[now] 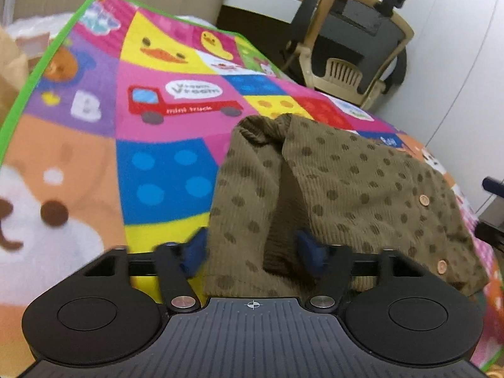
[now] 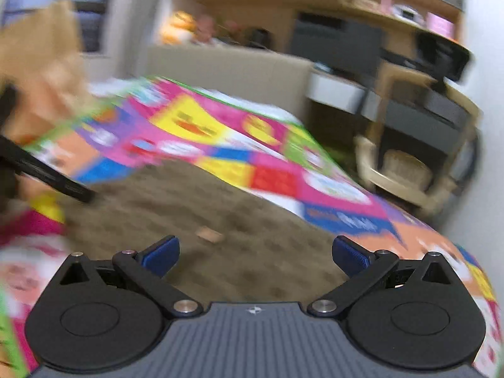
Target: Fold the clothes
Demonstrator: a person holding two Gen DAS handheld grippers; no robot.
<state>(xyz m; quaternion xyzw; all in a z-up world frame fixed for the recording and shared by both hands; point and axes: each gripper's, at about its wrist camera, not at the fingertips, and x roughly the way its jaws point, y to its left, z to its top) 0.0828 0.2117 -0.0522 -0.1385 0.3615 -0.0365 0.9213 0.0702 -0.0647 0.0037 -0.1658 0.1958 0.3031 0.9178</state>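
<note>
1. An olive-brown dotted garment of ribbed cloth lies on a bright patchwork play mat; what carries the mat cannot be told from either view.
2. In the left wrist view the garment covers the mat's right half, just below the red "mini truck" picture. Two pale round buttons sit toward the garment's right edge.
3. The garment's left part is folded over itself, making a long shadowed crease down its middle.
4. The left gripper sits low at the garment's near edge. Its blue pads stand apart, with a fold of cloth lying between them; the left pad is at the fabric's outer edge and the right pad is against the cloth. Whether they press it cannot be told.
5. The right gripper hovers over the garment, its blue pads spread wide and holding nothing. This view is heavily blurred.
6. In the right wrist view a dark bar, seemingly part of the other gripper, comes in from the left to the garment's far-left edge.
7. Beyond the mat's far-right corner stands a beige and black office chair.
</note>
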